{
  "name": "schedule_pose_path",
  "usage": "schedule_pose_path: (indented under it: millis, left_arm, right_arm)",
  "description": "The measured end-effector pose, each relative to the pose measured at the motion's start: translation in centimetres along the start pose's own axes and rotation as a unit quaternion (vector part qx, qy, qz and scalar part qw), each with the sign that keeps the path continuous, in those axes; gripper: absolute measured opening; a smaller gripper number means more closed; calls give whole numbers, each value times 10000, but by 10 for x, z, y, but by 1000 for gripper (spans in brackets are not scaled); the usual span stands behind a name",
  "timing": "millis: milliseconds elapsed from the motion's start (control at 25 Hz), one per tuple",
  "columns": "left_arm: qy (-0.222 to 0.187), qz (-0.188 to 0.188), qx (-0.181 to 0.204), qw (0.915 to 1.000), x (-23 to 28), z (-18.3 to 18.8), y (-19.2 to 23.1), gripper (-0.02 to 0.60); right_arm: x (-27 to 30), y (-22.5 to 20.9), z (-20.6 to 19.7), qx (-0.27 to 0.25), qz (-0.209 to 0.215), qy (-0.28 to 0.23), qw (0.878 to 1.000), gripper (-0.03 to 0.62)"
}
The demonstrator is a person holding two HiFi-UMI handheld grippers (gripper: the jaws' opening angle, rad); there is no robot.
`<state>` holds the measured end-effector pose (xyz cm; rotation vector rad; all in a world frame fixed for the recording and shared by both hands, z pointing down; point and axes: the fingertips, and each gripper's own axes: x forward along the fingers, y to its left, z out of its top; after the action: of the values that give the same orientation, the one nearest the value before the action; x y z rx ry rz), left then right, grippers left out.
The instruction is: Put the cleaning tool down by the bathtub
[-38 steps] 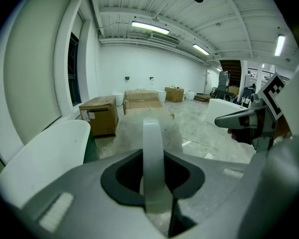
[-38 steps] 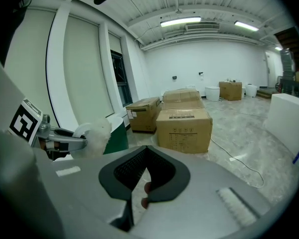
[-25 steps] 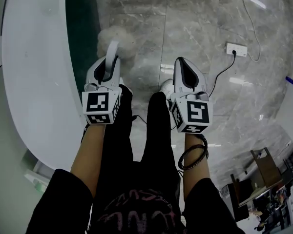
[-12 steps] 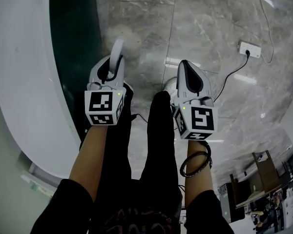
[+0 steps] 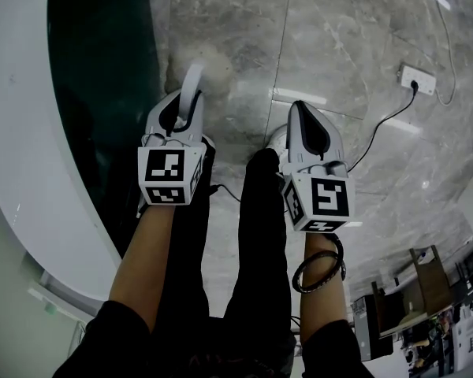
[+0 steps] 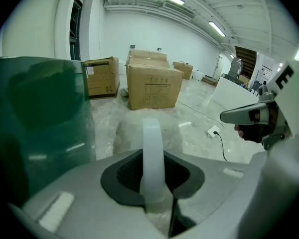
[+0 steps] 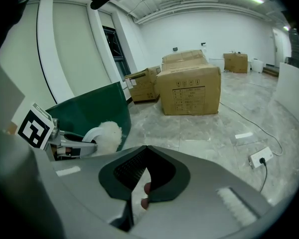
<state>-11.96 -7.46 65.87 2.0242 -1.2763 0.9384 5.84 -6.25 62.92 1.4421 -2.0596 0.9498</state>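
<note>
Two grippers: left gripper [image 5: 183,101], right gripper [image 5: 300,113]. One cleaning tool [image 5: 194,75]. One bathtub [image 5: 31,132]. At least three cardboard boxes [image 7: 189,91]. One power strip [image 5: 419,79], with one cable [image 5: 378,128]. One bracelet [image 5: 319,267].

We see the cleaning tool [image 5: 191,91], a curved white handle with a fluffy white head at its far end, pinched in our left gripper [image 5: 177,107]. Just left stands the bathtub [image 5: 20,132], white on top, dark green outside.
</note>
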Motion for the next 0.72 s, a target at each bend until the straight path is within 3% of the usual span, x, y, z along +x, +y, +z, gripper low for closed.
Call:
schedule_pose_path:
  millis: [360, 720]
  left_arm:
    - [238, 17, -36, 9997, 48, -61, 10, 74]
    - [342, 7, 64, 9994, 85, -99, 10, 74]
  right_arm:
    - [43, -3, -59, -117, 178, 266, 9994, 23]
    - [66, -19, -106, -48, 149, 415, 9990, 23]
